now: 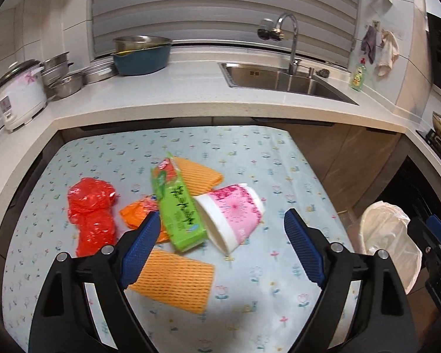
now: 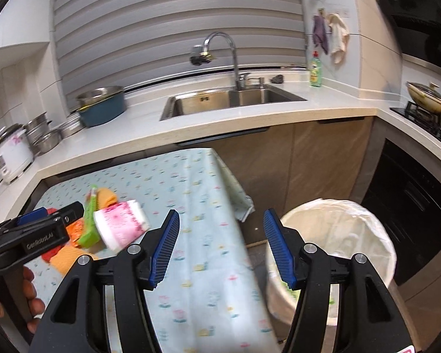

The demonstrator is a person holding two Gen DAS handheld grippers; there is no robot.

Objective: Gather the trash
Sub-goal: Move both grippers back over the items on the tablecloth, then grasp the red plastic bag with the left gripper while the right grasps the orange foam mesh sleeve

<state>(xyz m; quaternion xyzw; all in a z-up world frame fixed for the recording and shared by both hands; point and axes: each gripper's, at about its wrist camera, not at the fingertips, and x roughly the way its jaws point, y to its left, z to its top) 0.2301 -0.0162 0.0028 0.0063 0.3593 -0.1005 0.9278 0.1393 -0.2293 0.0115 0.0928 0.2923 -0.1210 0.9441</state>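
Note:
A pile of trash lies on the flower-patterned table (image 1: 279,264): a pink and white paper cup (image 1: 232,214) on its side, a green wrapper (image 1: 178,206), a crumpled red plastic bag (image 1: 92,214), an orange wrapper (image 1: 136,211) and two orange foam nets (image 1: 173,279). My left gripper (image 1: 222,217) hovers open over the pile, nothing between its blue pads. My right gripper (image 2: 222,217) hangs open and empty at the table's right edge, beside the white-lined trash bin (image 2: 352,235). The cup (image 2: 122,226) and the left gripper's body (image 2: 41,229) show at left in the right wrist view.
A counter runs behind the table with a steel sink (image 1: 279,79) and tap, a blue basin (image 1: 142,58), pots, a rice cooker (image 1: 19,94) and a green soap bottle (image 1: 357,75). A stove with a pan (image 2: 429,100) is at right. The bin (image 1: 388,241) stands on the floor right of the table.

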